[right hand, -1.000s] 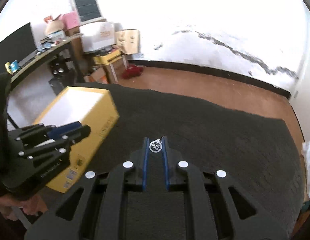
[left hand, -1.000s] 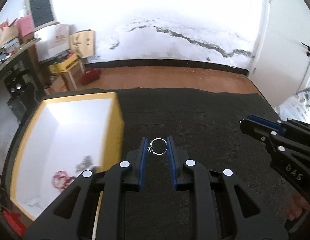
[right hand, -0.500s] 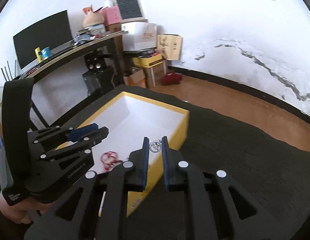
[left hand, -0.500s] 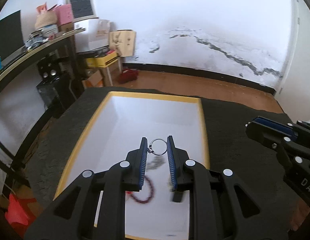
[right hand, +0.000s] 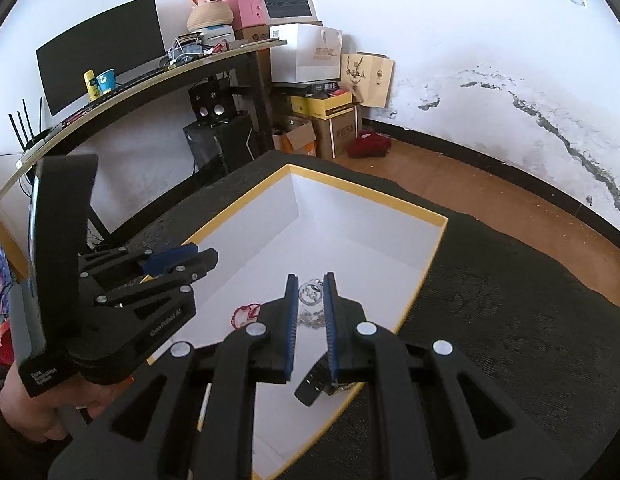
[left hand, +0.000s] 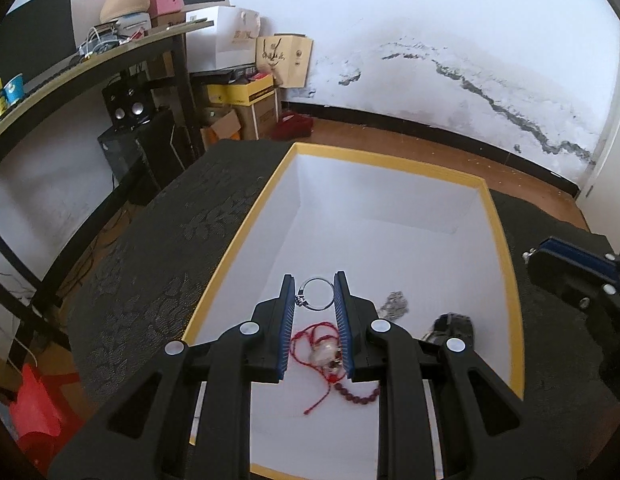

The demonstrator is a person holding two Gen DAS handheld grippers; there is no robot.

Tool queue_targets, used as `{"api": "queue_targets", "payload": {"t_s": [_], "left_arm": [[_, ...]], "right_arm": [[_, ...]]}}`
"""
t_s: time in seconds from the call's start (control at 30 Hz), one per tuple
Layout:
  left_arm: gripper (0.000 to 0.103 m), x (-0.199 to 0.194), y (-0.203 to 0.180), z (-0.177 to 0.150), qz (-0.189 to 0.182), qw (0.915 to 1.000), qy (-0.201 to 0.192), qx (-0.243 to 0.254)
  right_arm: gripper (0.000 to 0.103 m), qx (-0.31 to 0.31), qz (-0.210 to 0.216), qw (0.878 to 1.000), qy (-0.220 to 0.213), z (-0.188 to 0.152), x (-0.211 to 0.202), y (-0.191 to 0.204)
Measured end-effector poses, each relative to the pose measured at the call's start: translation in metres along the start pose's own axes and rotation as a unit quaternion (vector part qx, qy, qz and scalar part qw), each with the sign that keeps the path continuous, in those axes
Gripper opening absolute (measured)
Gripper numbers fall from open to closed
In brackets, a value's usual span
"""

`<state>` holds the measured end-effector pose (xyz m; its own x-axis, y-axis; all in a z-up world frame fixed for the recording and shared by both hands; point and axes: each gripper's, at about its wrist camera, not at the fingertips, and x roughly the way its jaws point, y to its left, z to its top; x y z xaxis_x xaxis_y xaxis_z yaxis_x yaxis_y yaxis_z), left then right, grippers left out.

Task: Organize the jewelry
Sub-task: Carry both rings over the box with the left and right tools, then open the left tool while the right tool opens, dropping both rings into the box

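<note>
My left gripper [left hand: 314, 282] is shut on a thin silver ring [left hand: 315, 296] with a small stone, above the near part of a yellow-rimmed white box [left hand: 506, 280]. My right gripper [right hand: 311, 280] is shut on a smaller silver ring [right hand: 311, 292] over the same box [right hand: 428, 268]. On the box floor lie a red cord necklace [left hand: 306, 340] with a pale pendant, a dark red bead bracelet [left hand: 360, 394], a silver chain [left hand: 396, 304] and a black watch [left hand: 450, 326]. Each wrist view shows the other gripper [left hand: 550, 256] [right hand: 190, 258] at the side.
The box rests on a dark patterned cloth [left hand: 150, 280] over a table. Behind on the left stand a curved desk [right hand: 150, 80] with a monitor, speakers and cardboard boxes [right hand: 330, 120]. A wooden floor [left hand: 430, 148] meets a white wall. A red object [left hand: 38, 412] sits low left.
Both grippers have swung left from above the dark cloth to above the box, each still holding its ring. The box's contents have come into view below them.
</note>
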<state>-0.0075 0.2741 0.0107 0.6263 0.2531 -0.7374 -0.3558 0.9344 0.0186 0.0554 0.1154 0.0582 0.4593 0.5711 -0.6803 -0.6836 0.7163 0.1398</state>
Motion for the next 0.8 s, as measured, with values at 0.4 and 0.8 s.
{"api": "queue_targets", "payload": {"t_s": [0.4, 0.8], "left_arm": [[0.02, 0.026, 0.013, 0.0, 0.007, 0.9998, 0.02, 0.003], [0.049, 0.035, 0.005, -0.001, 0.006, 0.9995, 0.029, 0.007]], "right_arm": [[0.013, -0.001, 0.005, 1.0, 0.004, 0.0, 0.01, 0.0], [0.013, 0.003, 0.002, 1.0, 0.003, 0.0, 0.011, -0.003]]}}
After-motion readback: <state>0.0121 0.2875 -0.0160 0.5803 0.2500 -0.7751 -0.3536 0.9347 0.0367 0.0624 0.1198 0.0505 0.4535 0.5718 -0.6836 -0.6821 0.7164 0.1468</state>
